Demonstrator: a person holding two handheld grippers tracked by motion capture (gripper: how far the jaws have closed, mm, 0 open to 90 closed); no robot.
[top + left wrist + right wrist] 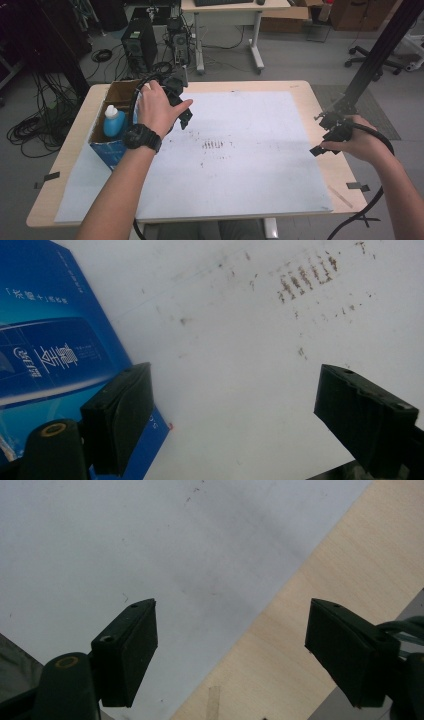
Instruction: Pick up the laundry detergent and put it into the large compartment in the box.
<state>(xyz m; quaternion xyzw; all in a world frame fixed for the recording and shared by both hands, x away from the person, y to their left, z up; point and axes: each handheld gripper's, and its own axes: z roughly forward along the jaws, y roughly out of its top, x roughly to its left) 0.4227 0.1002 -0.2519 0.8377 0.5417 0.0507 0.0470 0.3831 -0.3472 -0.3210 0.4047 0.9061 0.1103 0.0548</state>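
Jaws of the left gripper [181, 111] stand wide apart with nothing between them; the left gripper view shows only the white sheet [240, 370] in the gap, and the blue printed wall of the carton [45, 340] just beside one jaw. Seen from the high view, this gripper hovers over the sheet at the right-hand side of the open carton [107, 145], which sits at the table's left edge. Inside stands a blue bottle with a white cap [114, 122], upright, apart from the gripper. Judged from that stance, the spread is readiness: the tool is set either to go in for the bottle or has no load to mind.

The right gripper [327, 137] rests low at the far right, its jaws likewise spread and empty, straddling the line where the sheet ends and the bare wooden table [320, 610] begins. It appears parked clear of the working side.

Brown smudges [214, 145] mark the sheet's middle, well apart from both tools. Tape tabs [358, 186] pin the sheet's edges.
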